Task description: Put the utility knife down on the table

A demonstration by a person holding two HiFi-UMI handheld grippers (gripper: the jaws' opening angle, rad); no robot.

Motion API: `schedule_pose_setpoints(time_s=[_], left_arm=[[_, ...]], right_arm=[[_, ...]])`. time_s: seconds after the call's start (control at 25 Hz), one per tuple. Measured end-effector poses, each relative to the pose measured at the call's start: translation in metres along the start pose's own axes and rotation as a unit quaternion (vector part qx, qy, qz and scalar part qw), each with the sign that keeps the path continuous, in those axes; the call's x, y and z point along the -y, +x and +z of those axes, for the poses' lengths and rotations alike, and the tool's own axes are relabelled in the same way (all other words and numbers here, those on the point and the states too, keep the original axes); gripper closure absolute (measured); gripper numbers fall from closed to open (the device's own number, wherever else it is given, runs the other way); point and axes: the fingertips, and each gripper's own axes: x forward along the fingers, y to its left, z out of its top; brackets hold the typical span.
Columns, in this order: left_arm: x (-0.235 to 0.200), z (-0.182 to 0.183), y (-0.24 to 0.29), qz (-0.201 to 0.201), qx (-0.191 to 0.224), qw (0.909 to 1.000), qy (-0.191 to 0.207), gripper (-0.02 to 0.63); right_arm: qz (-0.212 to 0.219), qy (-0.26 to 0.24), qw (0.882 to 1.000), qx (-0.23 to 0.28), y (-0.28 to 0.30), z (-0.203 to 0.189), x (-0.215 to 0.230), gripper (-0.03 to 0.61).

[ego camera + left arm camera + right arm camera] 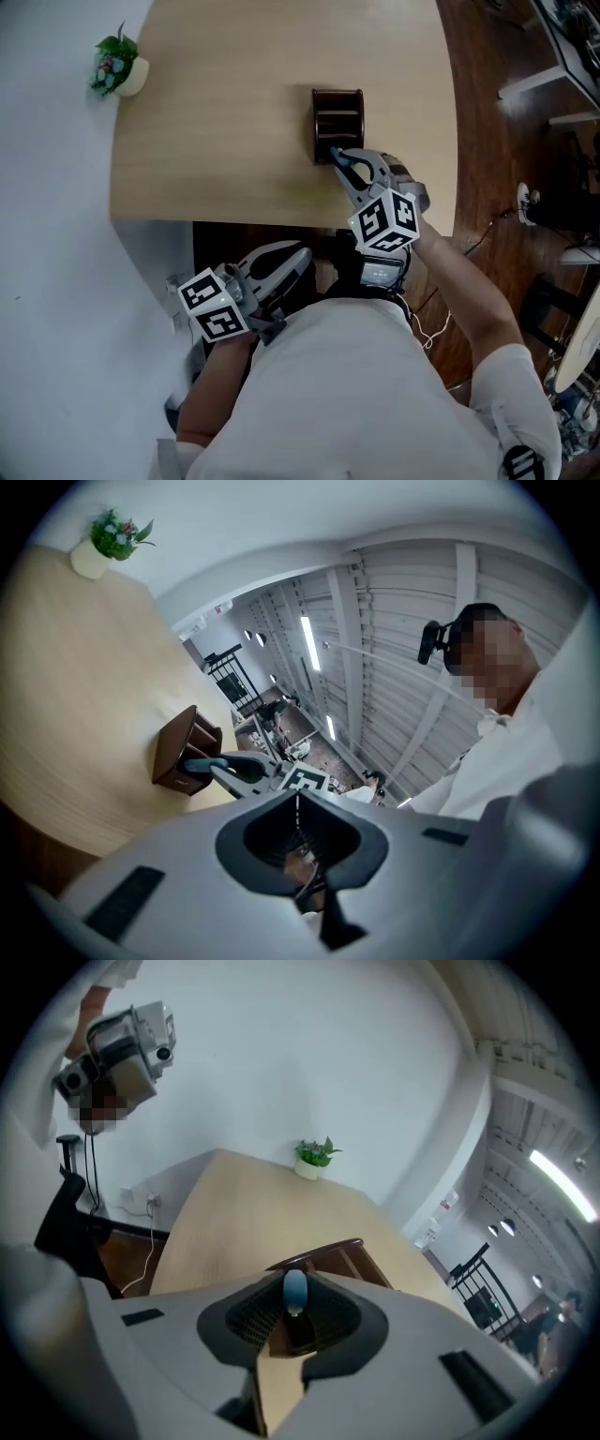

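My right gripper [337, 156] hangs over the near right part of the wooden table [225, 141], close to the front of a dark brown desk organizer [337, 122]. It is shut on the utility knife [345, 161], whose teal-blue body shows between the jaws. In the right gripper view the knife's rounded blue end [294, 1290] sits upright in the jaw gap, with the organizer [328, 1252] just behind it. My left gripper [302, 255] is off the table, low near my body, its jaws together with nothing in them. The left gripper view shows the knife [199, 764] beside the organizer [180, 752].
A small potted plant [118, 66] stands at the table's far left corner. The table's front edge [234, 217] runs just ahead of my left gripper. Dark wood floor with cables and chair legs [553, 84] lies to the right.
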Motion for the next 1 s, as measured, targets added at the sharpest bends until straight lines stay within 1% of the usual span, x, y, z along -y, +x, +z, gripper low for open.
schedule_pose_setpoints(time_s=[0.24, 0.4, 0.52, 0.68, 1.0], left_arm=[[-0.005, -0.001, 0.004, 0.008, 0.004, 0.9999, -0.006, 0.611], [-0.005, -0.004, 0.005, 0.012, 0.002, 0.9999, -0.012, 0.611], [-0.005, -0.005, 0.008, 0.01, -0.001, 0.9999, -0.012, 0.611], [-0.003, -0.006, 0.011, 0.005, -0.005, 0.9999, -0.01, 0.611], [0.002, -0.009, 0.012, -0.001, -0.01, 0.9999, -0.006, 0.611]], right_arm=[[0.006, -0.087, 0.996, -0.015, 0.024, -0.011, -0.014, 0.508], [-0.004, -0.118, 0.993, -0.023, 0.03, -0.016, -0.019, 0.508], [-0.008, -0.121, 0.992, -0.035, 0.035, -0.022, -0.019, 0.508], [0.003, -0.116, 0.992, -0.039, 0.038, -0.024, -0.022, 0.508], [0.004, -0.085, 0.996, -0.037, 0.037, -0.023, -0.023, 0.5]])
